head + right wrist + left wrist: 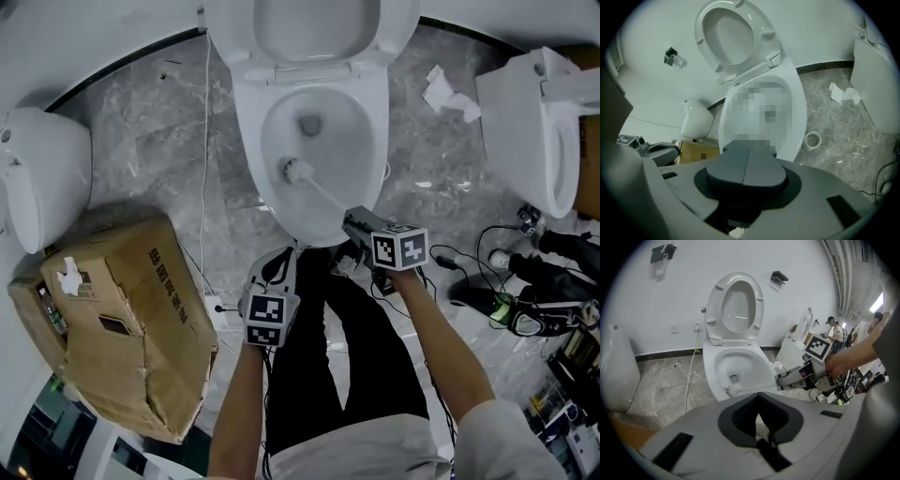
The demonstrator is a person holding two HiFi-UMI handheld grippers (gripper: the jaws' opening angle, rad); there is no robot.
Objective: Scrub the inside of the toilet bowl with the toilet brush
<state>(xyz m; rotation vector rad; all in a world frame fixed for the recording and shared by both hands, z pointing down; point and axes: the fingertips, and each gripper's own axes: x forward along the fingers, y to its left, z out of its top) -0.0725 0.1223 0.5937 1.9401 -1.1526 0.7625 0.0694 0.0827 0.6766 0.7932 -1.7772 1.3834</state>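
while clamped in the right tongs [350,223], the toilet brush [298,172] touches the bowl [377,112].

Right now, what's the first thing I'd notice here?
A white toilet with its seat up sits top centre in the head view. The right gripper holds a brush whose head is down in the bowl. A dented cardboard box lies on the floor at lower left.
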